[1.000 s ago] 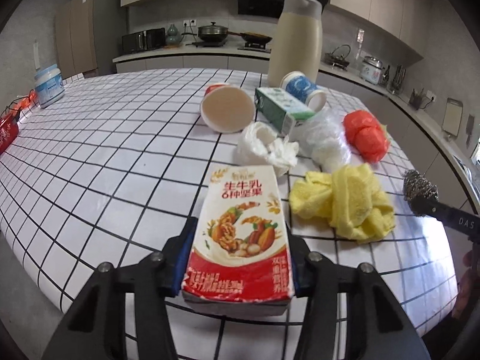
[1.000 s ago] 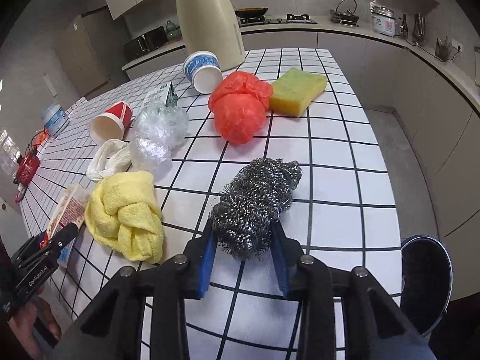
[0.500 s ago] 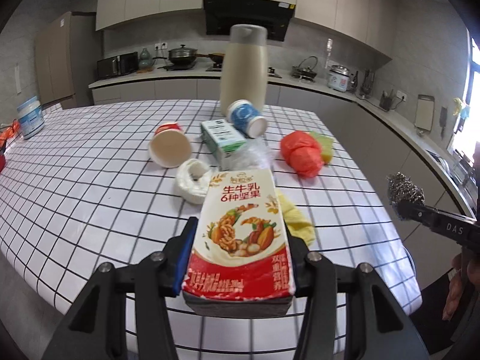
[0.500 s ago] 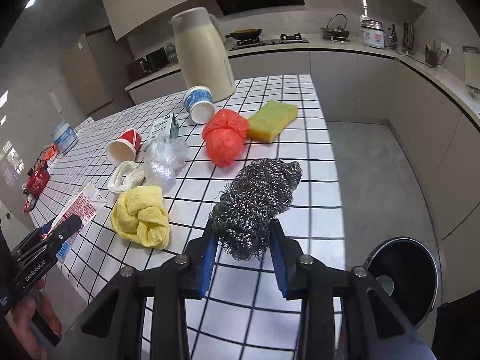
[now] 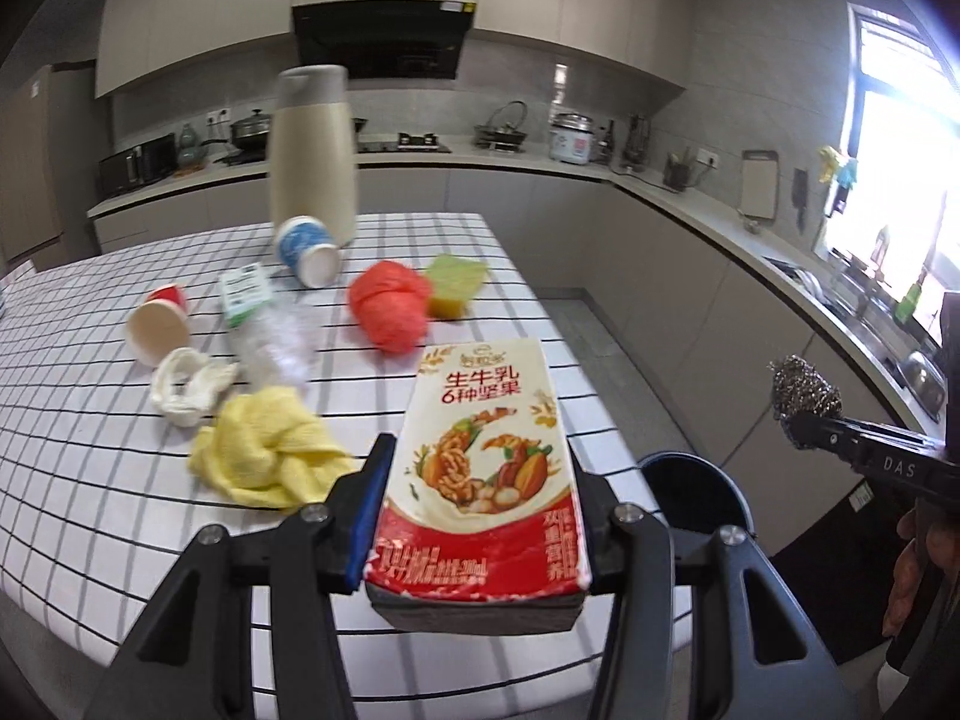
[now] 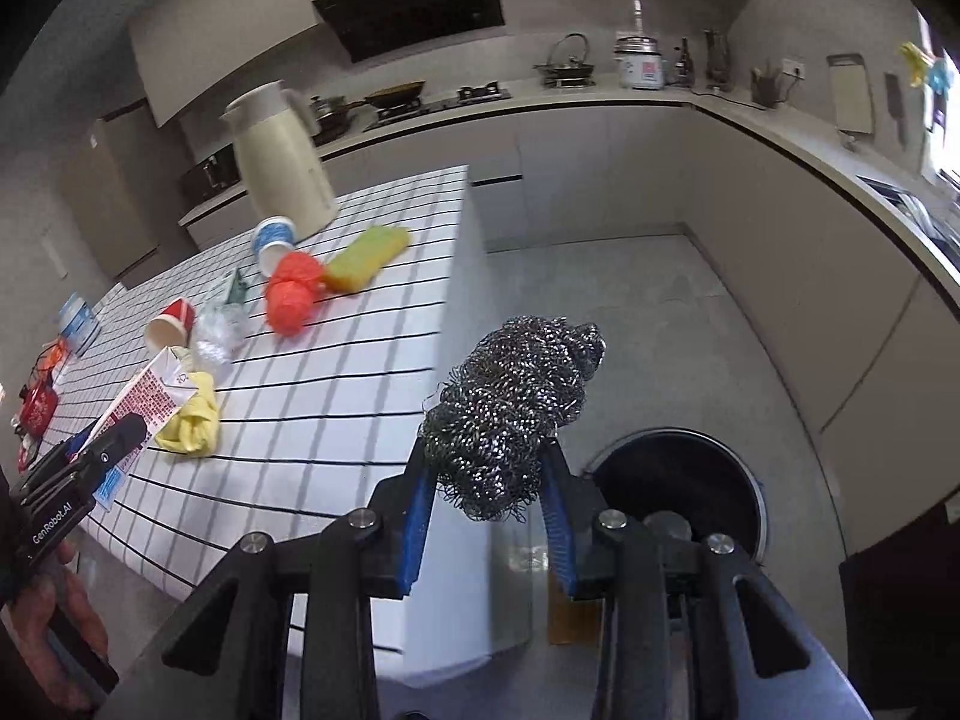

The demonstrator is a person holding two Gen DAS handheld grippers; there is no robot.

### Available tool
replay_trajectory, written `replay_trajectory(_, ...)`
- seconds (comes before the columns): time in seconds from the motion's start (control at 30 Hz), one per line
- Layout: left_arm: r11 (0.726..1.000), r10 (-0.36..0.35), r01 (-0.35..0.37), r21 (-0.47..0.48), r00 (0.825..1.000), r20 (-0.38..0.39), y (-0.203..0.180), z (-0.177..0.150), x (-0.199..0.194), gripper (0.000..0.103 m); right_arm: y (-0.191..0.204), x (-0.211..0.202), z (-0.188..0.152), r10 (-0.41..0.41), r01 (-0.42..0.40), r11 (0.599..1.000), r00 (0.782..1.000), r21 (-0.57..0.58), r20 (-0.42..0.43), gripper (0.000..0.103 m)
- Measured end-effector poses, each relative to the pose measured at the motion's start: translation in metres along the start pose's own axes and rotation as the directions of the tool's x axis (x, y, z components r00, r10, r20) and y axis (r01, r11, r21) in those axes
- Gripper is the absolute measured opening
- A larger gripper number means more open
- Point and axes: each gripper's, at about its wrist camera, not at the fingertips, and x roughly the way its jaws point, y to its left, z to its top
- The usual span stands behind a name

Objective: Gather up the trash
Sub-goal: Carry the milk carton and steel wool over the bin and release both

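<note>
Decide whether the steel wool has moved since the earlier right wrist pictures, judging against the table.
Yes. The steel wool, clamped in the right gripper, has left the table and now hangs past its edge, above the floor beside the dark bin.

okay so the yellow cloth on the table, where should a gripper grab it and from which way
Probably from straight above, closing across the raised fold at the middle of the yellow cloth. It lies crumpled in a soft heap on the table, with no rigid edge to pinch.
</note>
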Motion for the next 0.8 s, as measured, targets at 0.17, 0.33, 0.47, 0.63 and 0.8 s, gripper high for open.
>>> replay_trajectory(0.17, 0.997, -0.060, 0.061, 0.051, 0.998, -0.024, -0.054, -0.004, 0.010, 0.051, -0.050, -0.018, -0.013, -0.041, 0.041, 0.999, 0.999, 0.034, -0.006, 0.036)
replay_trajectory(0.33, 0.990, -0.109, 0.112, 0.088, 0.993, -0.044, -0.101, -0.005, 0.019, 0.051, -0.096, -0.026, -0.028, -0.067, 0.069, 0.996, 0.997, 0.053, -0.037, 0.036)
replay_trajectory(0.47, 0.984, -0.132, 0.140, 0.112, 0.988, -0.078, -0.135, -0.008, 0.032, 0.051, -0.131, -0.027, -0.039, -0.066, 0.070, 0.995, 0.996, 0.068, -0.060, 0.036)
replay_trajectory(0.63, 0.979, -0.142, 0.158, 0.131, 0.982, -0.120, -0.175, -0.019, 0.054, 0.051, -0.163, -0.017, -0.049, -0.035, 0.040, 0.998, 0.994, 0.049, -0.108, 0.036)
replay_trajectory(0.8, 0.981, -0.113, 0.140, 0.133, 0.974, -0.195, -0.200, -0.039, 0.091, 0.051, -0.186, 0.012, -0.061, 0.002, 0.000, 1.000, 0.984, 0.008, -0.178, 0.036)
